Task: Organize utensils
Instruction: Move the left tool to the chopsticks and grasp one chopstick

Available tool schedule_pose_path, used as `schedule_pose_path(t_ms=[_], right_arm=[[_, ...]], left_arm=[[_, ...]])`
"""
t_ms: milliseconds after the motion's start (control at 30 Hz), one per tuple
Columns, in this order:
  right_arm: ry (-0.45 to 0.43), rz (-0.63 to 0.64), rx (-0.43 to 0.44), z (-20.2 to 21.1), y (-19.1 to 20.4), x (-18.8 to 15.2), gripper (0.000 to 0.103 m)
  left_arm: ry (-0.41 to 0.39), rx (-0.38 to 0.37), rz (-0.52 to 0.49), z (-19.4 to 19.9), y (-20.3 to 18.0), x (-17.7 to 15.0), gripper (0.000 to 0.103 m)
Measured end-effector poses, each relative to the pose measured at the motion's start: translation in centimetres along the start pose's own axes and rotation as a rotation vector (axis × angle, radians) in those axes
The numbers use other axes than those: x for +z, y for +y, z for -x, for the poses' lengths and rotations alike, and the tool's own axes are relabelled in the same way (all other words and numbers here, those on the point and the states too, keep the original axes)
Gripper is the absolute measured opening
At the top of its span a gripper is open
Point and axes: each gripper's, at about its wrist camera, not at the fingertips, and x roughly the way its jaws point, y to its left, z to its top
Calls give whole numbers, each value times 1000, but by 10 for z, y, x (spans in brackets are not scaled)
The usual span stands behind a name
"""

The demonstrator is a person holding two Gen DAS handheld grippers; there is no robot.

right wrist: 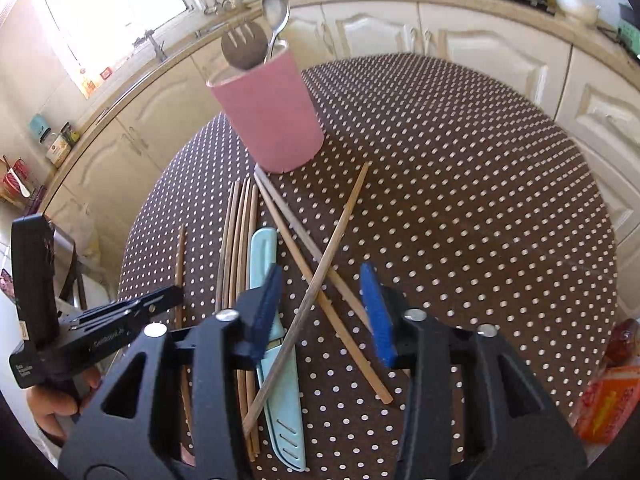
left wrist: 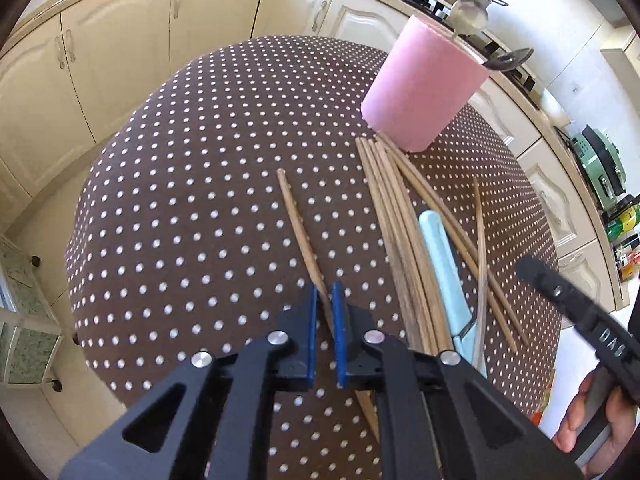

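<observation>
- The left hand-held gripper (left wrist: 325, 308) has its blue pads drawn narrow on the lone chopstick (left wrist: 298, 224), which lies apart from the rest on the spotted bench (left wrist: 180, 200). The stick passes straight between the pads, so I judge it gripped, though contact itself is hard to make out.
- Gripping near the thick end makes sense: the thin end then points toward the pink cup (left wrist: 424, 88), ready to be tipped in.
- The right hand-held gripper (right wrist: 320, 312) hangs with its jaws half wide over two crossed chopsticks (right wrist: 320, 280). Its pads touch neither stick, so it holds nothing.
- The cup stands upright at the far side of the bench, with a spoon (right wrist: 276, 8) and a slotted spatula (right wrist: 244, 50) already standing in it, so it is likely where the rest should go.
- A bundle of chopsticks (left wrist: 396, 232) lies side by side near the cup's base, beside a pale blue sheathed knife (right wrist: 276, 380).
- Hidden: the near ends of the bundle and the knife run under the gripper bodies, and the inside of the cup cannot be seen.
- Only part of a hand (left wrist: 580, 420) shows on the other gripper's handle.
</observation>
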Motion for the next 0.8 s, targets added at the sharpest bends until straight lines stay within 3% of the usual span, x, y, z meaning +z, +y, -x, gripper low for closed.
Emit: schedule_pose_path(t_ms=[333,467,800], right_arm=[[99,33,-19,-32,11,1,28],[107,34,-16,-40,13,5,14],[90,21,11,-46,8,10,7]], left_arm=[[-77,-62,-30,0,-27,23,4],[-119,-86,-60,7,-35,29,4],[-213,-148,-107,27,-39,27,4]])
